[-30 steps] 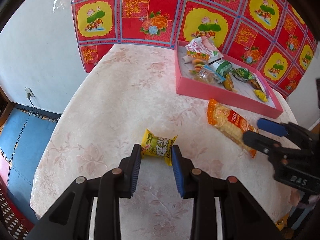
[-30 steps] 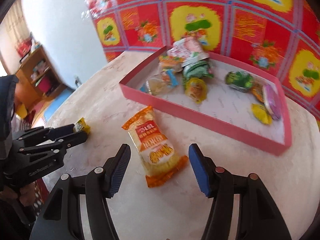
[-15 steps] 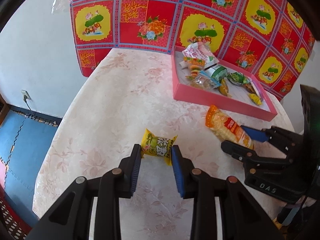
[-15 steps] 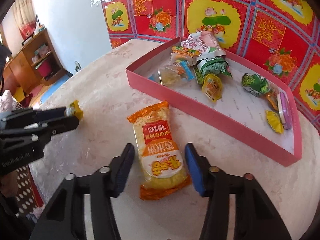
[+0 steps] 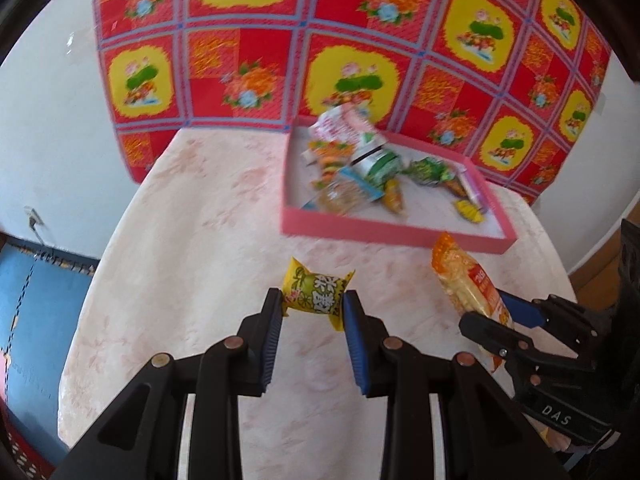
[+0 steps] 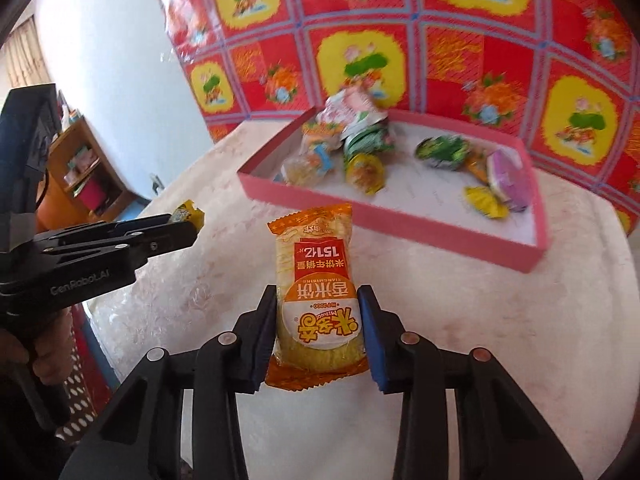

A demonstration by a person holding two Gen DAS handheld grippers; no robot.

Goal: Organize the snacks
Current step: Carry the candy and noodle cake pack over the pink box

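Got both claws loaded: my left claw (image 5: 312,312) pinches the small yellow-green wrapped snack (image 5: 316,294) at centre frame, and my right claw (image 6: 318,320) squeezes the long orange rice-cracker packet (image 6: 316,296) by its sides. Both look lifted off the pale floral bench (image 5: 192,248), probably so I can drop them in the pink cardboard tray (image 5: 384,236) upper right.

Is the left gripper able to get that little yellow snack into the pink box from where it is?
Probably yes: the left gripper is shut on the yellow snack, and bare tabletop lies between it and the pink box.
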